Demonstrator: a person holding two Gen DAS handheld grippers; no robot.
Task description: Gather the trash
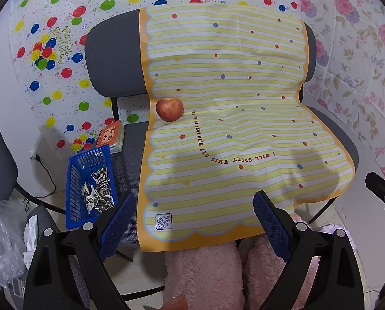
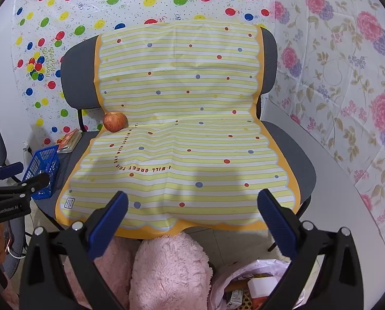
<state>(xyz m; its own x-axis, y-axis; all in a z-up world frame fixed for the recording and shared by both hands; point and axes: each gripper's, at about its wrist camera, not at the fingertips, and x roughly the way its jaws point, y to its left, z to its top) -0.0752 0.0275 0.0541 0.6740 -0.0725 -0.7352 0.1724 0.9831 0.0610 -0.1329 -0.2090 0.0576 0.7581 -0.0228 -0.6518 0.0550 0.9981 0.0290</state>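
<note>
A blue plastic basket (image 1: pixel 90 183) on the grey chair seat holds several sunflower seed shells (image 1: pixel 99 190); it also shows in the right wrist view (image 2: pixel 41 173). A red apple (image 1: pixel 169 109) (image 2: pixel 115 121) sits on the yellow striped mat (image 1: pixel 226 118) (image 2: pixel 182 134) that covers the chair. My left gripper (image 1: pixel 193 215) is open and empty above the mat's front edge, right of the basket. My right gripper (image 2: pixel 192 214) is open and empty above the mat's front edge. A pink trash bag (image 2: pixel 254 284) with rubbish lies on the floor below the right gripper.
A grey chair (image 1: pixel 109 59) stands against a balloon-print sheet; a floral sheet hangs at the right. An orange booklet (image 1: pixel 112 135) lies behind the basket. Pink fluffy legs (image 2: pixel 166 271) are in front. Crumpled plastic (image 1: pixel 1 237) and another chair sit at the left.
</note>
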